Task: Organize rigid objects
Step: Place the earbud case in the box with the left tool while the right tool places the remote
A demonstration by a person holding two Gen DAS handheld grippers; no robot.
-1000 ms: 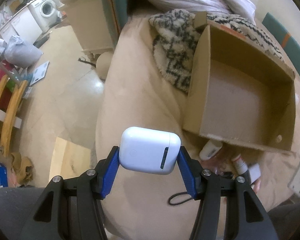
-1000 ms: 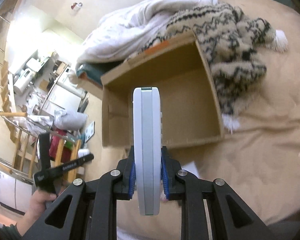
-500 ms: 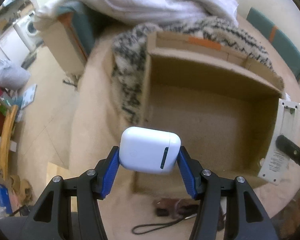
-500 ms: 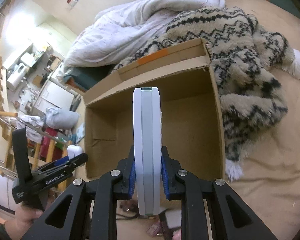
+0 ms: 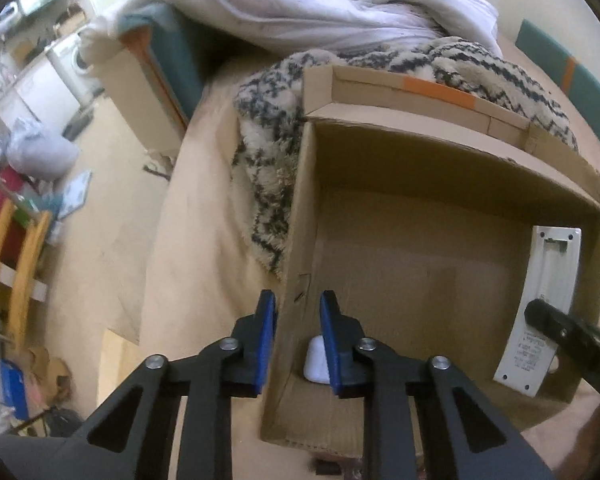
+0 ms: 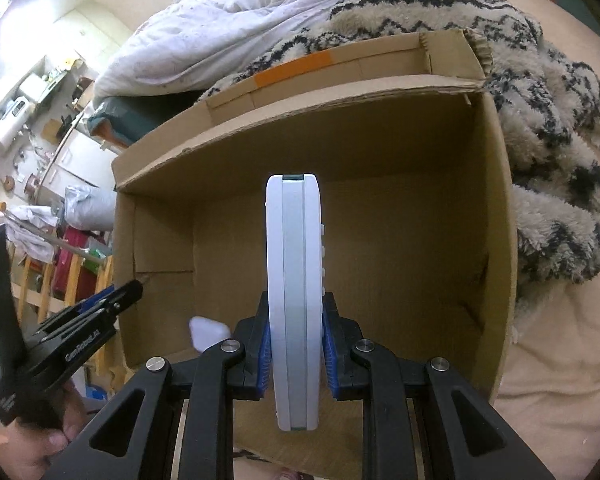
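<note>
- Bed (image 5: 204, 240) covered by a beige sheet; a rumpled white duvet (image 5: 340, 4) is heaped at its far end.
- Fleece blanket (image 6: 540, 128), cream with black zigzags, lying on the bed below the duvet.
- Pale, glossy floor (image 5: 112, 208) to the left of the bed.
- Washing machine (image 5: 78, 60) and white cabinets at the far left.
- Wooden rails (image 5: 16, 264) beside red items at the left edge.
- Pale wall (image 6: 80, 12), brightly lit.
</note>
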